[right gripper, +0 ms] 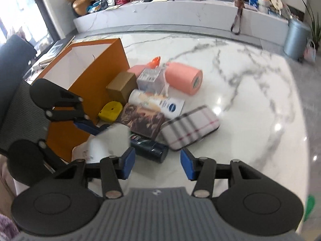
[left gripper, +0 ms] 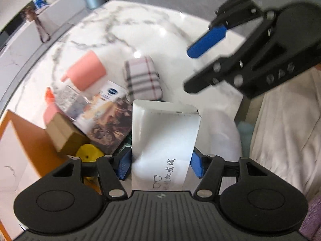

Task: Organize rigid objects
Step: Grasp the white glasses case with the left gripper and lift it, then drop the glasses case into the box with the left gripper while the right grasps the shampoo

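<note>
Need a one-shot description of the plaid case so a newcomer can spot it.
Start at the orange box on the marble table; a pile of items spreads to its right. The plaid case lies flat at the pile's right edge, the only checked thing there.

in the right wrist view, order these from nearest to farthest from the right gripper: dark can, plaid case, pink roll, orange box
From the right gripper:
1. dark can, lying just ahead of the fingertips, slightly left.
2. plaid case, ahead and to the right, beside the can.
3. pink roll, farther back near the middle of the marble table.

The orange box runs along the left, spanning near to far, so it is unranked.
</note>
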